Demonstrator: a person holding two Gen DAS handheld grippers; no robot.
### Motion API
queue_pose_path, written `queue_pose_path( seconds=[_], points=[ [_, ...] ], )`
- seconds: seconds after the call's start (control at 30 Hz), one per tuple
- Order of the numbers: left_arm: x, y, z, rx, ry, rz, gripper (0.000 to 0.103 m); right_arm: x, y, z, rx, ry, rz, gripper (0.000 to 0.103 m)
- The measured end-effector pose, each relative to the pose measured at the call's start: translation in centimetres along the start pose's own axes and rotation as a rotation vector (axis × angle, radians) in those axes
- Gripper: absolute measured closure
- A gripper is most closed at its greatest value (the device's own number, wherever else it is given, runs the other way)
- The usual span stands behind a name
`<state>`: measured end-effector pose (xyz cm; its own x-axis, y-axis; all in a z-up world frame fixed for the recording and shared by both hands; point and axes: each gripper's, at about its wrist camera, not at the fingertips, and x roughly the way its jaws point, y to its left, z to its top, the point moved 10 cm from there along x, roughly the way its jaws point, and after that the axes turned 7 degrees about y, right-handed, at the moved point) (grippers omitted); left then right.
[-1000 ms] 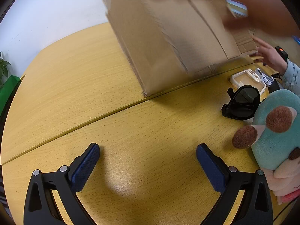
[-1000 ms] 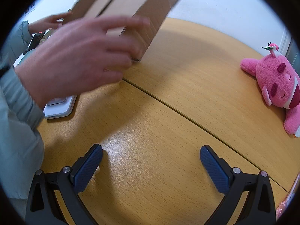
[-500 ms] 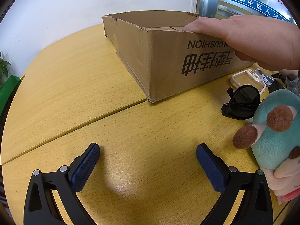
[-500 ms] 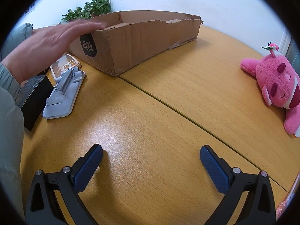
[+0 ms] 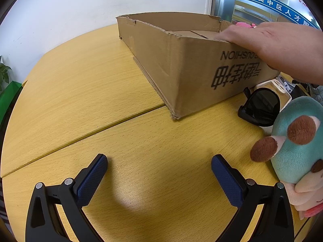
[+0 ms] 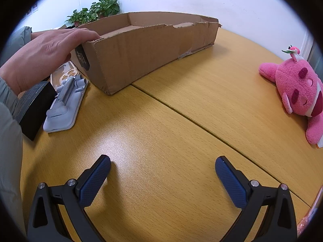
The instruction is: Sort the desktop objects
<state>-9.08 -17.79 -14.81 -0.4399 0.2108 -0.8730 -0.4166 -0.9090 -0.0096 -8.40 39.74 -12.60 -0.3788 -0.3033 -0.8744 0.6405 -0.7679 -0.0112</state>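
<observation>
Left gripper: black frame, blue textured pads, jaws spread wide, nothing between them, resting low over the yellow wood-grain tabletop. Right gripper: same build, jaws likewise spread wide and empty, over the same tabletop.

Long shallow brown cardboard box, open at the top, with torn upper edges and inverted black print on one side, stands on the tabletop ahead of both grippers, well apart from them. A bare hand rests on the box's rim at the corner; in the right wrist view that hand comes out of a grey-green sleeve.

Items beside the box, left wrist view: black sunglasses lying on the table, touching a white-framed clear case behind them; a teal plush toy with brown ears at the right edge, near the left gripper's right finger.

Items in the right wrist view: grey flat tray holding a grey tool set just beside the box's near corner; a black rectangular box touching the tray; a pink plush toy lying well apart at the far right; green potted plants behind the box.
</observation>
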Motion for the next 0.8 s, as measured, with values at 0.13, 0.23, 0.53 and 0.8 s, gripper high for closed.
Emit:
queue_pose_path(
  seconds=[0.13,0.23,0.53,0.8],
  points=[
    [0.05,-0.01,-0.05,0.0,0.0,0.0,0.0,0.0,0.0,0.0,0.0,0.0,0.0,0.0],
    [0.04,0.05,0.0,0.0,0.0,0.0,0.0,-0.01,-0.01,-0.01,0.0,0.0,0.0,0.0],
    [0.1,0.1,0.01,-0.001,0.0,0.001,0.0,-0.05,-0.03,-0.01,0.0,0.0,0.0,0.0],
    [0.13,0.18,0.0,-0.001,0.0,0.001,0.0,-0.08,-0.12,0.22,-0.006,-0.001,0.005,0.0]
  ],
)
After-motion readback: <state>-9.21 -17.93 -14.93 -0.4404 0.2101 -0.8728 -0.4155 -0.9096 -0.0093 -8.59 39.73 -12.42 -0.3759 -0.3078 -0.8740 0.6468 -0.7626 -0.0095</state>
